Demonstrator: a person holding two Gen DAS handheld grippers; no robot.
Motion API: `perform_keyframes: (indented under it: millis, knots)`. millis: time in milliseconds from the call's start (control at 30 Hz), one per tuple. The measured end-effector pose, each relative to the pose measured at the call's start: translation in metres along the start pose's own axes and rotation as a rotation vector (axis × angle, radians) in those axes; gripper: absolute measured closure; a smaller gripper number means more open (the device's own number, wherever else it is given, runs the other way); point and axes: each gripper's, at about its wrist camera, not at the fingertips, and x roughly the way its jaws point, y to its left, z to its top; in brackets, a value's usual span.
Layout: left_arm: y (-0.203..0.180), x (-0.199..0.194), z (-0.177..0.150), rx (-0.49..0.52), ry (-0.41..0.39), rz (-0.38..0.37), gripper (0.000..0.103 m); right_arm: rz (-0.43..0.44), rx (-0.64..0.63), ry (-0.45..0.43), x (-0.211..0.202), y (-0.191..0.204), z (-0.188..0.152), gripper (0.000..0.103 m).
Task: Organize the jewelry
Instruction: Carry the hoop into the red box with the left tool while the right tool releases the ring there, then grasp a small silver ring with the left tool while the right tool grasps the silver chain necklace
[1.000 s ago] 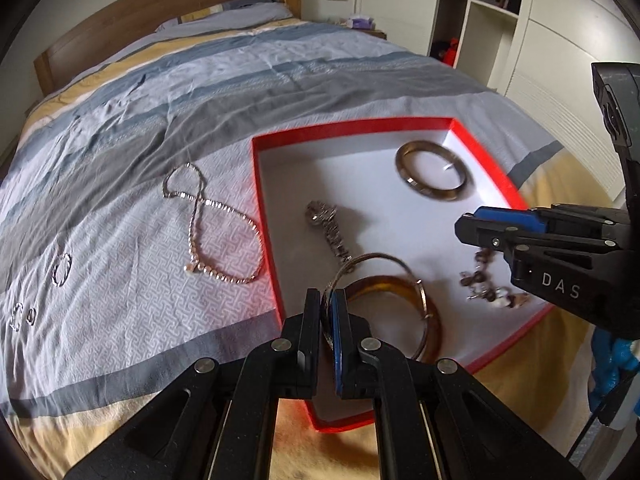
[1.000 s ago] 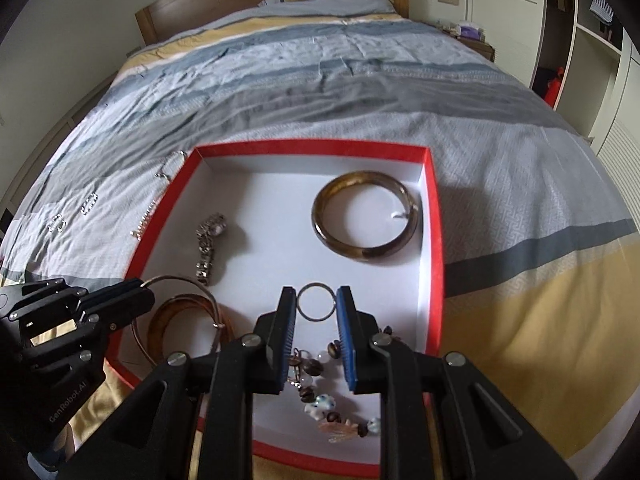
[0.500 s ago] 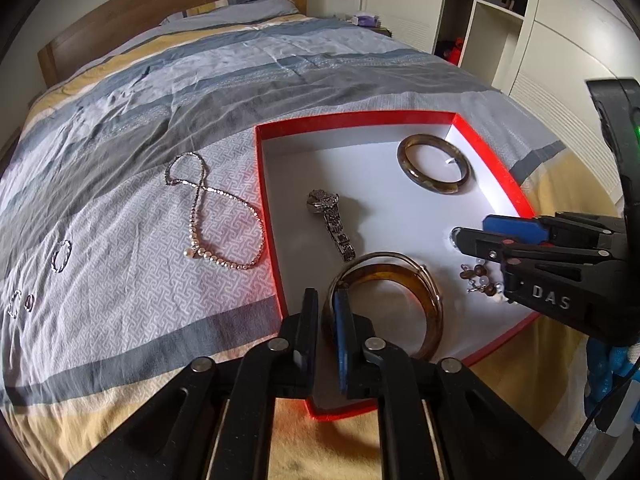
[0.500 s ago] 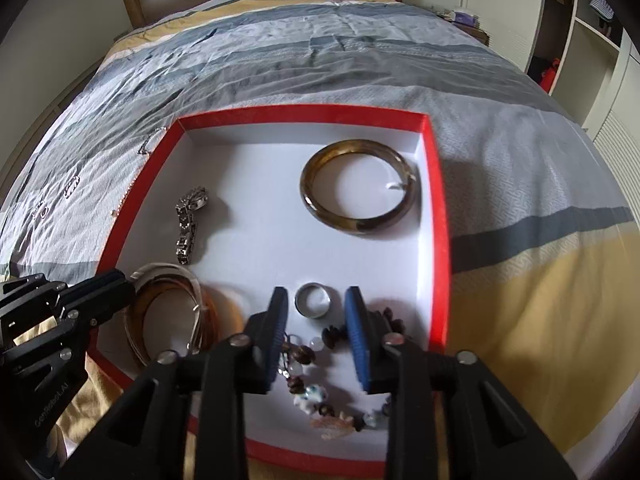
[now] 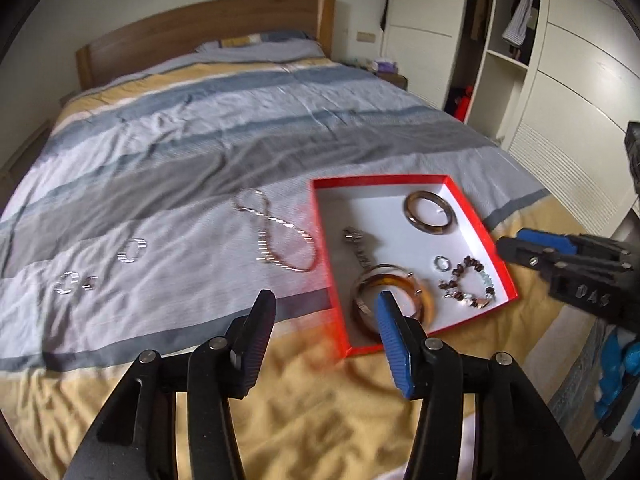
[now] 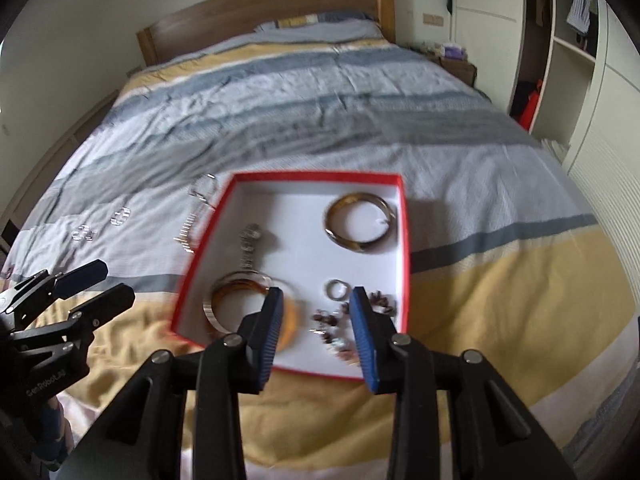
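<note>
I have both grippers above the near edge of the bed (image 5: 200, 152), and neither holds anything. The left gripper (image 5: 324, 340) has its fingers opening, with only bedding between them. The right gripper (image 6: 316, 332) is opening too. The red tray (image 6: 405, 240) lies on the bed with two bangles, a watch, a small ring (image 6: 337, 289) and a beaded bracelet (image 5: 468, 284) inside. A chain necklace (image 5: 276, 240) lies just left of the tray.
</note>
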Motion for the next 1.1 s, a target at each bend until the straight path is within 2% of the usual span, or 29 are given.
perform_keyframes:
  millis: [167,333,600,800,900,1100]
  knots:
    - [0.036,-0.040,-0.016,-0.018,-0.028,0.057,0.052,0.036,-0.029,-0.053,-0.031,0.036,0.006,0.068]
    - [0.090,-0.071,-0.036,-0.060,-0.039,0.125,0.052,0.068,-0.064,-0.082,-0.044,0.073,0.012,0.065]
    - [0.181,-0.092,-0.064,-0.144,-0.040,0.214,0.052,0.131,-0.110,-0.065,-0.015,0.132,0.027,0.063]
    - [0.231,-0.070,-0.065,-0.205,-0.029,0.201,0.052,0.150,-0.155,0.002,0.043,0.168,0.037,0.062]
    - [0.247,-0.044,-0.057,-0.233,-0.018,0.162,0.052,0.143,-0.160,0.033,0.076,0.177,0.047,0.062]
    - [0.266,0.011,-0.037,-0.242,0.010,0.151,0.052,0.114,-0.157,0.101,0.137,0.179,0.069,0.062]
